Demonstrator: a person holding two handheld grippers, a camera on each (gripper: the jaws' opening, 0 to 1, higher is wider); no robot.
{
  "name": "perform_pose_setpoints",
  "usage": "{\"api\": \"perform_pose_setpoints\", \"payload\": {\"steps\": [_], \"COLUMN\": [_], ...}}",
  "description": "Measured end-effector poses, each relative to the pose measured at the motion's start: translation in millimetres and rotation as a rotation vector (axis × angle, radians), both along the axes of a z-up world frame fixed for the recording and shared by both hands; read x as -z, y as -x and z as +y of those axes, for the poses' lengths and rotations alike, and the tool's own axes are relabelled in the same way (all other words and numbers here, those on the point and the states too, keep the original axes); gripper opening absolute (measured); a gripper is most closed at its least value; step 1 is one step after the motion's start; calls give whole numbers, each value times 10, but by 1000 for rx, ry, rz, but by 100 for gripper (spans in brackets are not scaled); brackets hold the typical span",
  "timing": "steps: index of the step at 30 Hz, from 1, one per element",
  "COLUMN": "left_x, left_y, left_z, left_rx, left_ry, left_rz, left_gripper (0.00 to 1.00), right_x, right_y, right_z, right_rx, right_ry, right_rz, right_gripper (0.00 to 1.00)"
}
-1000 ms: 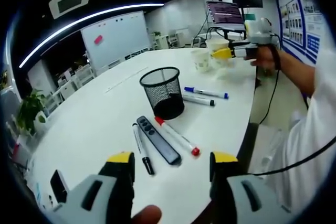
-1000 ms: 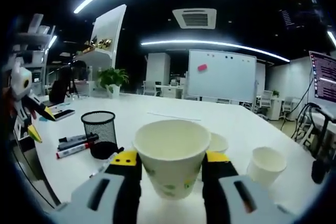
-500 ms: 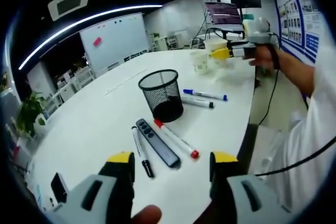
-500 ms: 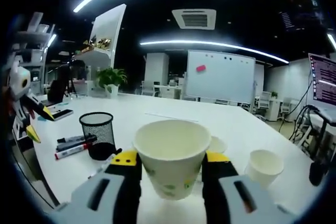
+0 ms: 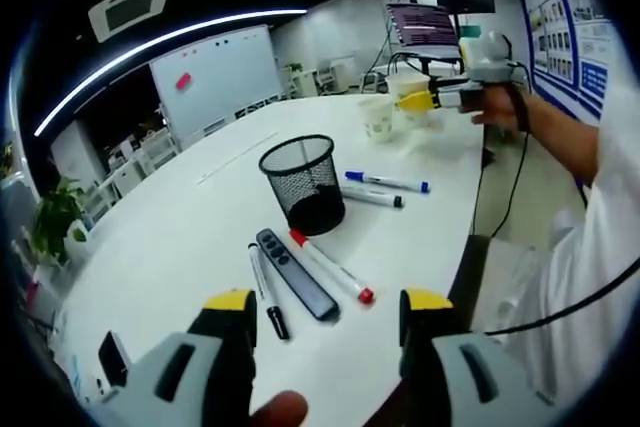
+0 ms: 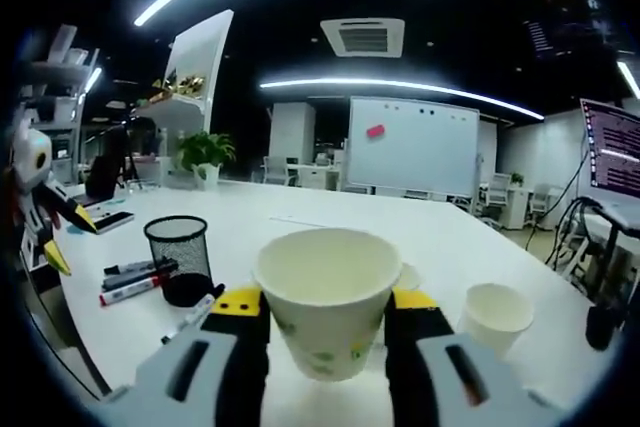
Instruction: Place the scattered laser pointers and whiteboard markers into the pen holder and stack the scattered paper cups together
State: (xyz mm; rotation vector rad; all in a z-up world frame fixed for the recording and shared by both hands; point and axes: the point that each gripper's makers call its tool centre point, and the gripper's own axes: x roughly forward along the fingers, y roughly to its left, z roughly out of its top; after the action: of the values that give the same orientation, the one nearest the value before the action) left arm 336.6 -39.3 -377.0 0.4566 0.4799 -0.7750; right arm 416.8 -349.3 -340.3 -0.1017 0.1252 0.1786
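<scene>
My left gripper (image 5: 329, 309) is open above the white table's near edge, nothing between its jaws. Just ahead lie a black marker (image 5: 266, 293), a black laser pointer (image 5: 295, 271) and a red-capped marker (image 5: 331, 267). The black mesh pen holder (image 5: 302, 182) stands behind them, with a blue-capped marker (image 5: 387, 181) and a dark marker (image 5: 370, 197) to its right. My right gripper (image 6: 325, 309) is shut on a white paper cup (image 6: 325, 292), held upright over the table. Two more cups (image 6: 497, 313) (image 6: 408, 274) stand behind it. The pen holder (image 6: 179, 245) sits to the left.
A dark phone (image 5: 112, 352) lies at the table's near left edge. A person's sleeve (image 5: 600, 217) and a cable hang beside the table's right edge. A whiteboard (image 6: 415, 145) and office chairs stand far behind. A monitor (image 5: 427, 23) sits beyond the cups.
Both views have drifted slightly. The right gripper keeps its hold on the cup and has shifted a little. Pens and holder lie where they were.
</scene>
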Motion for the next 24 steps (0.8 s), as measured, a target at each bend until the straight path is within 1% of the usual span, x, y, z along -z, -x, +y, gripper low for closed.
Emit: {"api": "perform_pose_setpoints", "payload": {"steps": [2, 6, 13, 24], "left_x": [-1, -3, -11, -7], "left_y": [3, 18, 17, 8], "left_z": [-7, -18, -17, -24], "left_rx": [2, 7, 5, 6], "left_ry": [-1, -3, -1, 1], "left_rz": [-1, 1, -1, -1], "left_gripper": [58, 58, 58, 58], "right_x": [-12, -74, -73, -71], "right_y": [-10, -22, -84, -121], "right_z": [-9, 46, 35, 29], "right_rx": [3, -9, 0, 2], "right_ry": [0, 4, -14, -16], "right_rz": [1, -7, 0, 1], "right_gripper": [46, 46, 46, 46]}}
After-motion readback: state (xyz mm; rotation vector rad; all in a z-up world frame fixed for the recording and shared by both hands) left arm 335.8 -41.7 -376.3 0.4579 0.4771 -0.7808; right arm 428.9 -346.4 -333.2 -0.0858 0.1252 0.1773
